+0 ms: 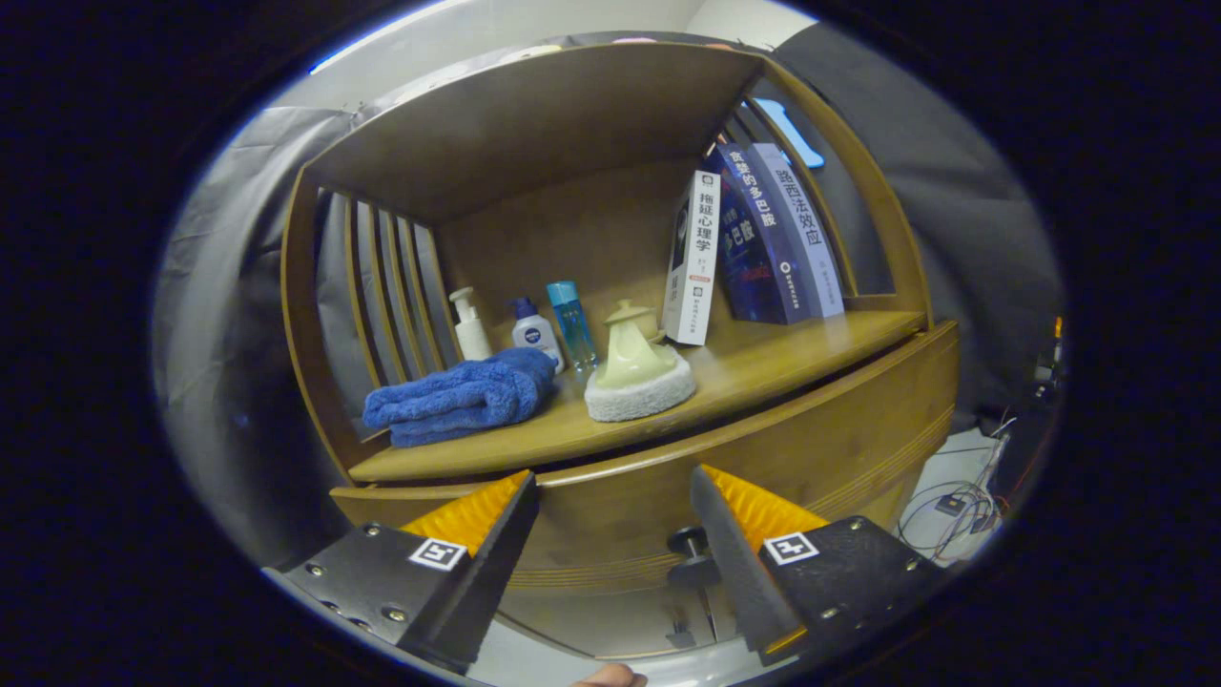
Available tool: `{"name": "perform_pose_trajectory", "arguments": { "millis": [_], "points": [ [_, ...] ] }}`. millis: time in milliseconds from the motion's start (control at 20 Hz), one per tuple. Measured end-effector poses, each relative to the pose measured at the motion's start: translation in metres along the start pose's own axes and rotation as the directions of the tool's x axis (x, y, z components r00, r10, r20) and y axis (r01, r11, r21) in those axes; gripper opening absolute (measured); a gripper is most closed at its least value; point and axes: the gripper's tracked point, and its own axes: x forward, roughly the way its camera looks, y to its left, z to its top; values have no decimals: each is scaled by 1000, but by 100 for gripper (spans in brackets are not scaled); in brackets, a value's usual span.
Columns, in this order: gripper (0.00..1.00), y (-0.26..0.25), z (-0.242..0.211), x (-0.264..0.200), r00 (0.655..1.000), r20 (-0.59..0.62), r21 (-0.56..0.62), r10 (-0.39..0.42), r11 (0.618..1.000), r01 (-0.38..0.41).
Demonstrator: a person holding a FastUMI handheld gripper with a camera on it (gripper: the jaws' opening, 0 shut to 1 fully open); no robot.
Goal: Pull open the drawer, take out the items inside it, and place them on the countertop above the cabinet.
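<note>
The wooden cabinet's drawer front (839,448) curves below the countertop (763,367) and looks closed. Its dark round knob (690,544) sits low on the front, close beside the inner edge of the right finger (754,515). My gripper (613,477) is open, its fingers spread wide against the drawer front with nothing between them; the knob lies toward the right finger rather than midway. The inside of the drawer is hidden.
On the countertop lie a folded blue towel (458,401), three small bottles (534,329), a pale green brush on a white pad (637,377) and three leaning books (754,239). Cables (963,506) trail on the floor at right. A person's fingertip (610,677) shows behind the fingers.
</note>
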Motion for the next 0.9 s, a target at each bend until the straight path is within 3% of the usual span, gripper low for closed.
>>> {"name": "perform_pose_trajectory", "arguments": {
  "millis": [900],
  "points": [
    [96,-2,2,17,1000,-7,40,3,999,-3]
  ]
}}
